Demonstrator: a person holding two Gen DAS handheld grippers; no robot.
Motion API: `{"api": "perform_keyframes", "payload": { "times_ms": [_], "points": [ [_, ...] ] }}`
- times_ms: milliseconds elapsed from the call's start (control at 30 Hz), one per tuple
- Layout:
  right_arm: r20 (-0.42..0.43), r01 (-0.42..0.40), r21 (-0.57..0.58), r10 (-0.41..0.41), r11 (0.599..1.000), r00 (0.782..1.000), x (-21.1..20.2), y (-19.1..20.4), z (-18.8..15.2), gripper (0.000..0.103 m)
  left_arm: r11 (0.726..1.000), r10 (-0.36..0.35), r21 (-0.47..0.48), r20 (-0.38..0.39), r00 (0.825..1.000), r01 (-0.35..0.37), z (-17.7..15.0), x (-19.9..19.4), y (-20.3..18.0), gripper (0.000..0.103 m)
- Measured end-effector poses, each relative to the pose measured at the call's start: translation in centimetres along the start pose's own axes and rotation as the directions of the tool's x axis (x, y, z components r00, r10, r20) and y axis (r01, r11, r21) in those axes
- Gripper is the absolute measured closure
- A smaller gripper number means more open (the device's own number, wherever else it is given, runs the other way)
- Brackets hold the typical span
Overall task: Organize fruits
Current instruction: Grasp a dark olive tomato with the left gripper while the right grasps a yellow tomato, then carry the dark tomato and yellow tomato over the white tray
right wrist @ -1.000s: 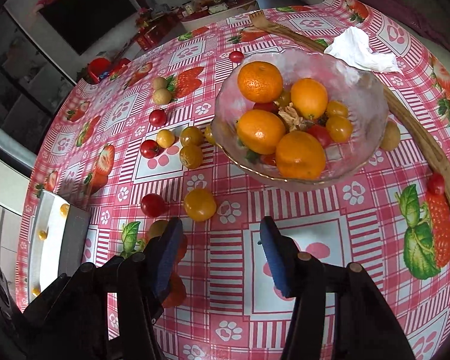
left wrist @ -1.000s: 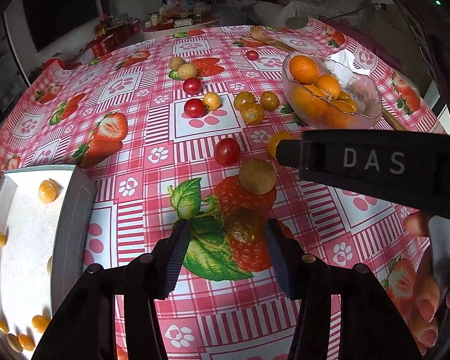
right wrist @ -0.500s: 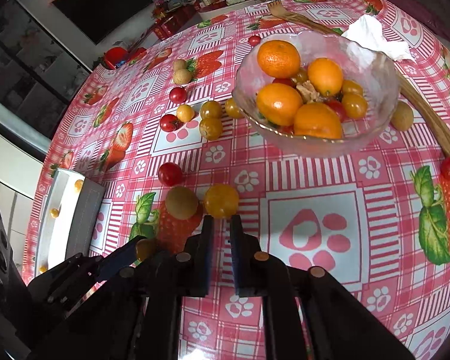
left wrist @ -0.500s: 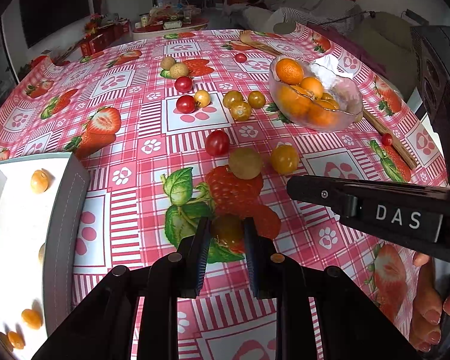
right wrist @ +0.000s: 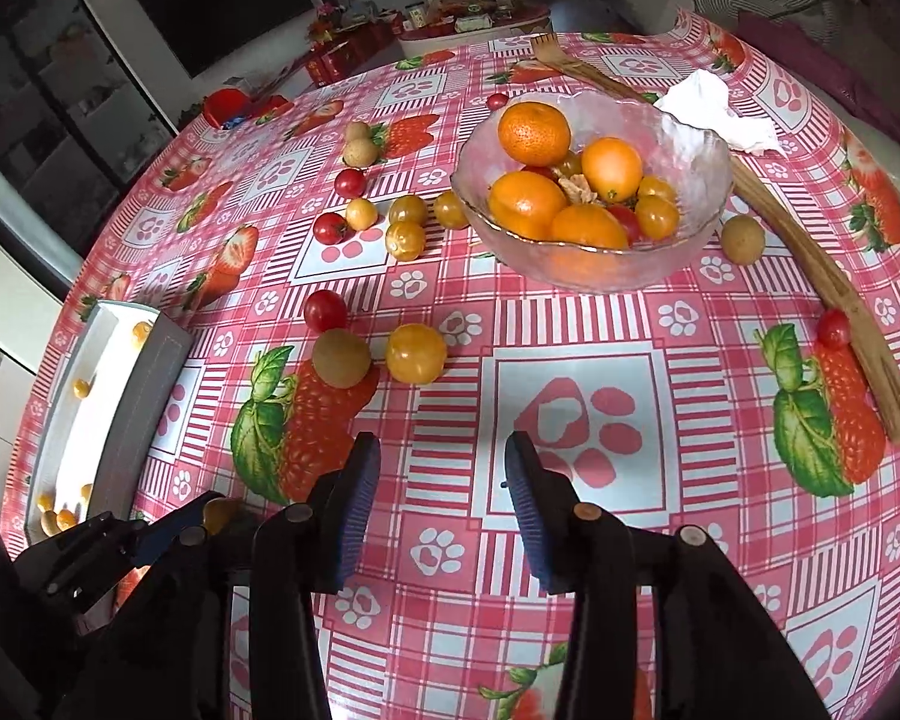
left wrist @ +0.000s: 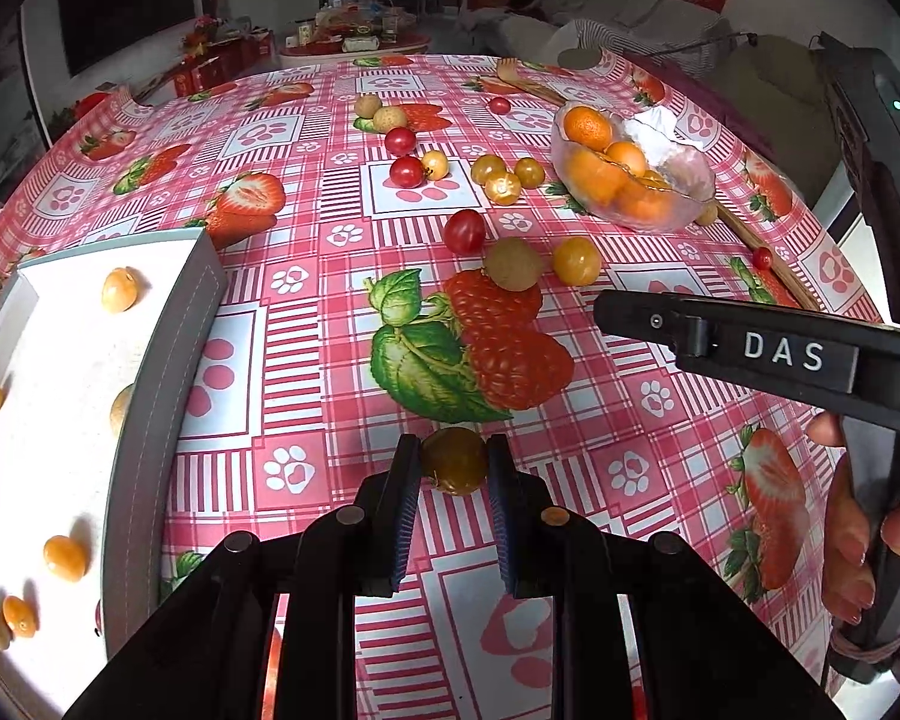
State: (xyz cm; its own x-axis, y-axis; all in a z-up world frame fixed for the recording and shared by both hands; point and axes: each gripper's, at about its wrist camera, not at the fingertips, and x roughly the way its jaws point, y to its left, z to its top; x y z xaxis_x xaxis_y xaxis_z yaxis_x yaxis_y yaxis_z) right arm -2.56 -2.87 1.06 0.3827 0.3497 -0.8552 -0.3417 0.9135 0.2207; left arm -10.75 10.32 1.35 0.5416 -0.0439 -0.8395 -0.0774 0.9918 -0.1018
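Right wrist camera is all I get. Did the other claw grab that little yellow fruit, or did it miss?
Observer: It grabbed it. In the left wrist view the left claw is shut on a small yellowish-brown fruit, with both pads pressing it.
Operator: Where will it go?
Observer: Probably the white tray to the claw's left. That view looks right into the tray, where small orange fruits lie scattered.
Operator: Can you see a person?
Observer: Only fingers, at the right edge of the left wrist view.
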Motion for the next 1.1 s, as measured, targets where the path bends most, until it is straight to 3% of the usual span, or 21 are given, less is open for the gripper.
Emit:
{"api": "perform_keyframes", "payload": {
  "times_ms": [233,333,400,667,1100],
  "points": [
    [0.031,0.040,-0.061,-0.038,0.997,0.999,2.1,1.4,2.3,0.056,1.000,0.000,-0.002,-0.001,1.000,0.000,-0.1,0.0,0.1,0.079],
    [0.043,0.051,-0.095,-0.047,0.994,0.998,2.8,1.9,2.8,0.078,1.000,-0.010,-0.010,0.003,1.000,0.010,-0.1,0.0,0.3,0.079],
    [0.039,0.053,-0.095,-0.050,0.994,0.998,2.7,2.1,2.7,0.078,1.000,-0.017,-0.013,0.005,1.000,0.017,-0.1,-0.1,0.5,0.079],
    [-0.012,-0.082,-0.011,0.082,0.997,0.997,0.2,1.8,-0.7,0.078,0.998,-0.043,-0.037,-0.004,0.999,0.043,-0.8,-0.7,0.7,0.079],
    [-0.015,-0.094,0.024,0.095,0.995,0.995,-4.6,2.0,-5.8,0.078,0.999,-0.042,-0.025,0.030,0.999,0.042,-2.6,-4.9,0.9,0.079]
  ]
}}
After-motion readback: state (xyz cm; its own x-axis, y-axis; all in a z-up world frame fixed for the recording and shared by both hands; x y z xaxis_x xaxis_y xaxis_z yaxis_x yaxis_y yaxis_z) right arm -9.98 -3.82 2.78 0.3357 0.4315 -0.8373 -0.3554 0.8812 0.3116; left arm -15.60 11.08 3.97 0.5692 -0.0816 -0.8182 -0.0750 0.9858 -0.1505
